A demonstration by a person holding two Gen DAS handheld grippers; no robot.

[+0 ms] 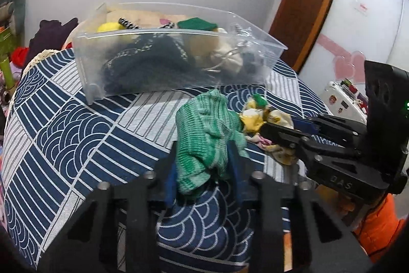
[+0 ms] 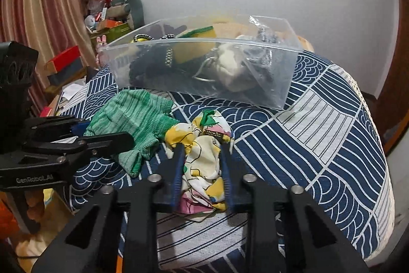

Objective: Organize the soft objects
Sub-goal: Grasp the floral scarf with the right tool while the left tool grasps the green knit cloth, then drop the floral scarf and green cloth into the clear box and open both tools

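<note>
A green knitted cloth (image 1: 204, 134) lies bunched on the blue patterned table cover (image 1: 71, 124). My left gripper (image 1: 204, 157) is shut on its near end. A floral yellow, white and pink cloth (image 2: 204, 157) lies just right of it, and my right gripper (image 2: 202, 157) is shut on it. The right gripper shows from the side in the left wrist view (image 1: 281, 134), the left gripper in the right wrist view (image 2: 102, 134). The green cloth also shows there (image 2: 135, 122). Behind both stands a clear plastic bin (image 1: 179, 63) holding dark knitwear, a beige item and yellow and green pieces.
The bin also shows in the right wrist view (image 2: 204, 68). Boxes and toys (image 2: 107, 17) are piled at the far left by a striped curtain (image 2: 38, 17). A white cabinet with pink hearts (image 1: 358, 42) stands at the right. The table edge drops off close to me.
</note>
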